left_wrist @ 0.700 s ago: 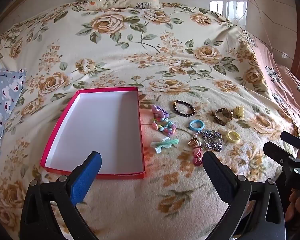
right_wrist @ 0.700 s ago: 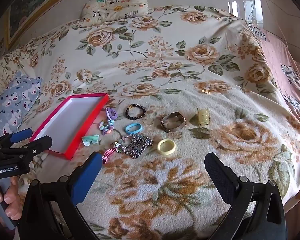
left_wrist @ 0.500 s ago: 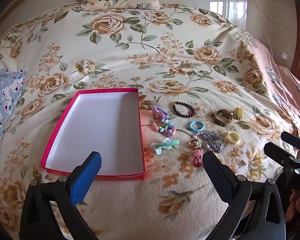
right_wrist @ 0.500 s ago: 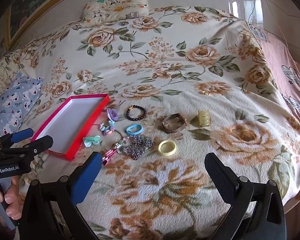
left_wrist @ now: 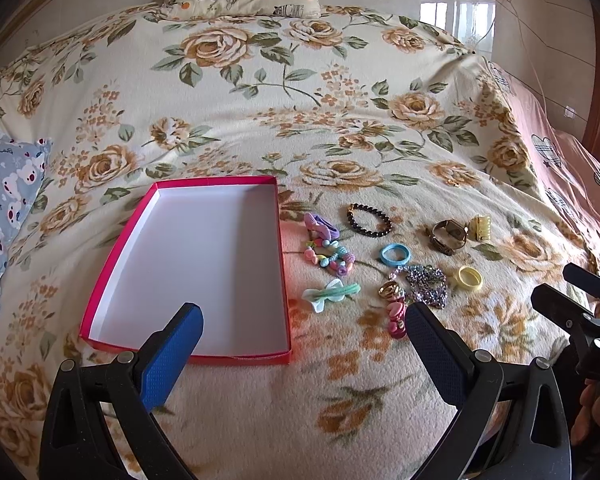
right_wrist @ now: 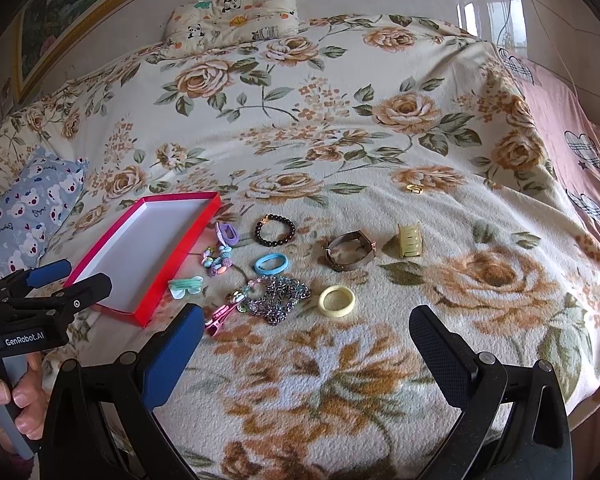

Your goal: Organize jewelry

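- Left wrist view: the left tongs [left_wrist: 302, 322] hang released, jaws spread wide with nothing between them, tilted down over the floral bedspread [left_wrist: 260, 100]. The red box [left_wrist: 278, 240], white inside and bare, lies under the blue left pad, likely set there as the place to gather the pieces.
- Just to the right of the box the jewelry is spread singly, apart enough to be picked one at a time: a purple hair clip [left_wrist: 320, 227], a dark bead bracelet [left_wrist: 369, 220], a pastel bead bracelet [left_wrist: 332, 255], a mint bow clip [left_wrist: 330, 294], a blue ring band [left_wrist: 395, 255], a silver chain [left_wrist: 426, 285], a yellow ring band [left_wrist: 470, 278], a brown watch [left_wrist: 448, 236] and a yellow claw clip [left_wrist: 480, 227].
- At the right edge the right tongs [left_wrist: 572, 288] show as black arms; no writing there reads whole.
- Right wrist view: the right tongs [right_wrist: 304, 326] are likewise released and grasp nothing, aimed down at the bedspread short of the yellow ring band [right_wrist: 337, 301] and silver chain [right_wrist: 278, 300].
- A small gold clasp [right_wrist: 414, 188] lies well apart from the group.
- At the left, a hand [right_wrist: 14, 400] grips the left tongs [right_wrist: 70, 278], whose body reads "GenRobot.AI". The blue bear-print pillow [right_wrist: 32, 208] carries script too small to read.
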A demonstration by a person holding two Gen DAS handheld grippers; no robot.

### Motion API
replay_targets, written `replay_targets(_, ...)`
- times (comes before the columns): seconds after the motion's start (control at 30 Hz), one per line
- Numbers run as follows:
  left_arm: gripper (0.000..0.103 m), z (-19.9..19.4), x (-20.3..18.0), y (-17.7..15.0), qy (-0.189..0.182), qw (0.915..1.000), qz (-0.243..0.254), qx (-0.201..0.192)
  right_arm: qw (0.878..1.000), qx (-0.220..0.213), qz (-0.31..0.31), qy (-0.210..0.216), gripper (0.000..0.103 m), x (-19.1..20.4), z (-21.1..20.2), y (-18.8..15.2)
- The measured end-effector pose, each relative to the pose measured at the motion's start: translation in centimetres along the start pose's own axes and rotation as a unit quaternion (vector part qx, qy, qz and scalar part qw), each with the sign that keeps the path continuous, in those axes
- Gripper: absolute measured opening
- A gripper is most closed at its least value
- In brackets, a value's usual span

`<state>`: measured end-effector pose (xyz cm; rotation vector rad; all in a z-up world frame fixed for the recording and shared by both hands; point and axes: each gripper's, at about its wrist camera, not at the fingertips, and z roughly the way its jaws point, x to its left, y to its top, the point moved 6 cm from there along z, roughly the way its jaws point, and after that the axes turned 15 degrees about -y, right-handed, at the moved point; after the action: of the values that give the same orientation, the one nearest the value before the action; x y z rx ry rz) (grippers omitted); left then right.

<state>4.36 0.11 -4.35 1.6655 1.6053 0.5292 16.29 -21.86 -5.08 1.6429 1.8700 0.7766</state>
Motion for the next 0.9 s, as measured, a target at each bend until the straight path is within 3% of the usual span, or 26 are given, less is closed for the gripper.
replay_targets(0.37, 0.102, 1.4, 0.5, 0.7, -0.001, 1.0, -0.006, 0.007, 0.999, 0.026, -0.018, -0.011, 0.103, 0.1, 1.1, -0.2)
replay_targets(0.53, 0.102, 2.0, 0.8, 1.0, -0.014, 0.9997, -0.016, 0.015, 0.996, 0.083, -0.013, -0.005, 0.103, -0.3, 1.9, -0.8)
replay_targets(0.9, 0.101, 4.9, 2.4, 3.6, -0.028, 0.9984, -0.036, 0.033, 0.998, 0.066, -0.006, -0.019, 0.102, -2.0, 4.4, 0.9)
